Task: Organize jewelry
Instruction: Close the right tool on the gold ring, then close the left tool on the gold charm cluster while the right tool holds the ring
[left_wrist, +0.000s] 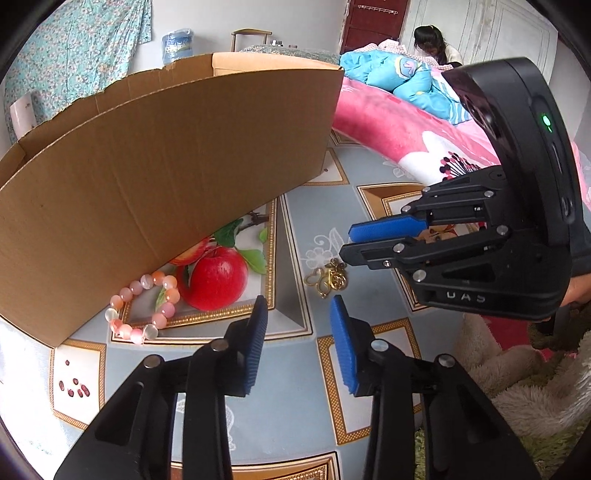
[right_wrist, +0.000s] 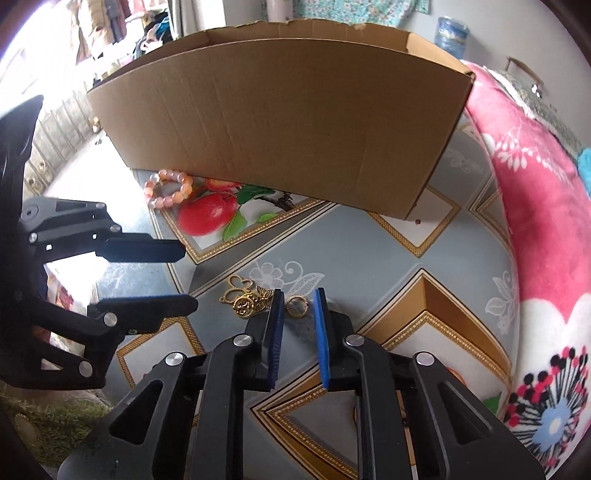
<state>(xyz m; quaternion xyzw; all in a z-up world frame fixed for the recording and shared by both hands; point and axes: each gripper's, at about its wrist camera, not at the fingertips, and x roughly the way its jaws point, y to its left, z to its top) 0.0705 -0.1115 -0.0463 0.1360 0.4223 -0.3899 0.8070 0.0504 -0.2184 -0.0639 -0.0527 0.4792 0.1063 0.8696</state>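
A pile of gold jewelry lies on the patterned tabletop; it also shows in the right wrist view. A gold ring lies between the tips of my right gripper, which is open around it, low over the table. The right gripper also shows in the left wrist view, just above the gold pile. A pink bead bracelet lies by the cardboard box; the bracelet also shows in the right wrist view. My left gripper is open and empty, near the gold pile.
The open-topped cardboard box stands at the back of the table. A pink floral blanket lies to the right. Small dark red seeds lie at the left. A fluffy rug lies below the table's edge.
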